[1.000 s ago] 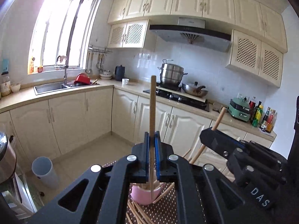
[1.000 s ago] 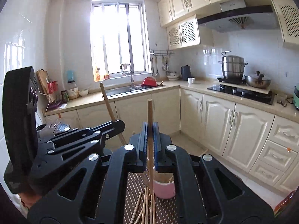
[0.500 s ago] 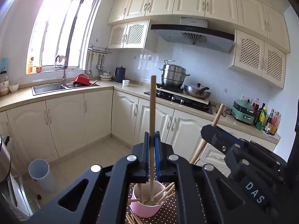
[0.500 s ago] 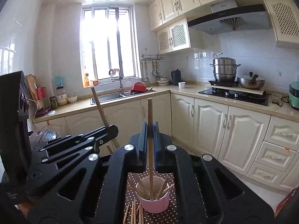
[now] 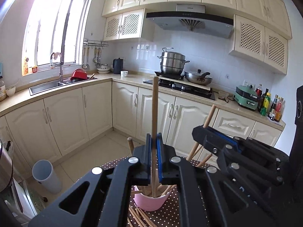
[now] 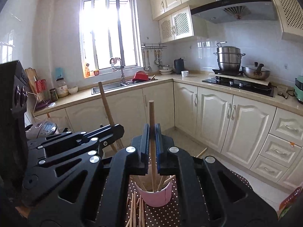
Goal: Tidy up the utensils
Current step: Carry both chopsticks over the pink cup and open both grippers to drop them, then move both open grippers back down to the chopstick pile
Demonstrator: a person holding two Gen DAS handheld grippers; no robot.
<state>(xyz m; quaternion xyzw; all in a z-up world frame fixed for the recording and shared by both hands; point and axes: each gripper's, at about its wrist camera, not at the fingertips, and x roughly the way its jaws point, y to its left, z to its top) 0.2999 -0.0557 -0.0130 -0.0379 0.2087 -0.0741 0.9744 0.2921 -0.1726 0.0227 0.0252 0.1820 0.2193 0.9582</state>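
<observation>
My left gripper point(image 5: 154, 141) is shut on an upright wooden chopstick point(image 5: 155, 106) whose lower end reaches into the pink cup point(image 5: 151, 202). My right gripper point(image 6: 152, 132) is shut on another upright chopstick point(image 6: 151, 113), its tip also inside the pink cup point(image 6: 155, 196). The cup stands on a brown dotted cloth point(image 6: 162, 215) and holds several chopsticks. Loose chopsticks point(image 6: 135, 208) lie on the cloth in front of the cup. Each gripper shows in the other's view: the right gripper point(image 5: 200, 132) to the right, the left gripper point(image 6: 115, 130) to the left.
Behind is a kitchen: cream cabinets point(image 5: 94, 113), a sink point(image 5: 45, 87) under the window, a stove with a steel pot point(image 5: 172, 62) and a wok point(image 5: 198, 77). A grey bin point(image 5: 46, 176) stands on the tiled floor at left. A rice cooker point(image 6: 42, 129) sits left.
Both grippers sank toward the pink cup with their chopsticks. The cup came fully into view and both chopstick tips now sit inside it.
</observation>
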